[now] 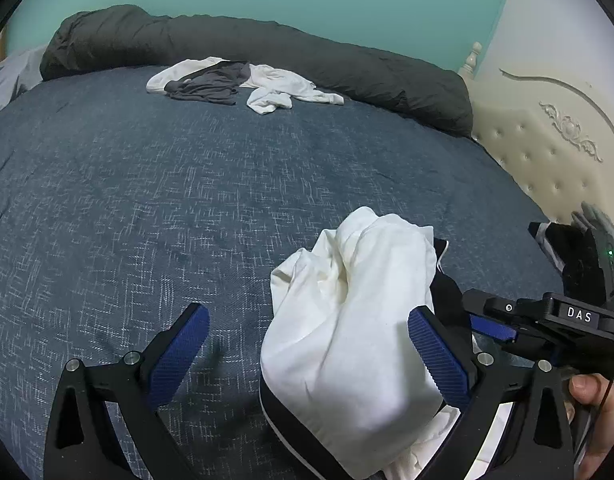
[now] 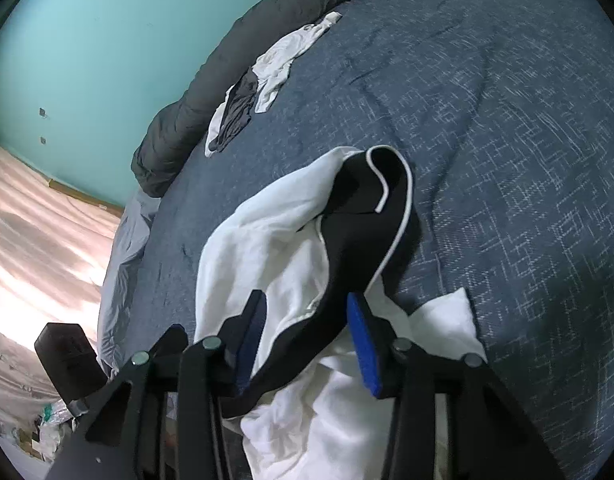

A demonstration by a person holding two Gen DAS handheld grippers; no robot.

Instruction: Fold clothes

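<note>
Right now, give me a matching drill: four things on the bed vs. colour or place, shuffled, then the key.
Things:
1. white and black garment
2. dark grey duvet roll
3. bedspread
4. crumpled clothes pile

Matches:
A. blue, woven pattern
B. lying along the teal wall
C. between both grippers' jaws
D. far side of the bed, beside the duvet roll

Pairs: 1-C, 2-B, 3-A, 4-D
</note>
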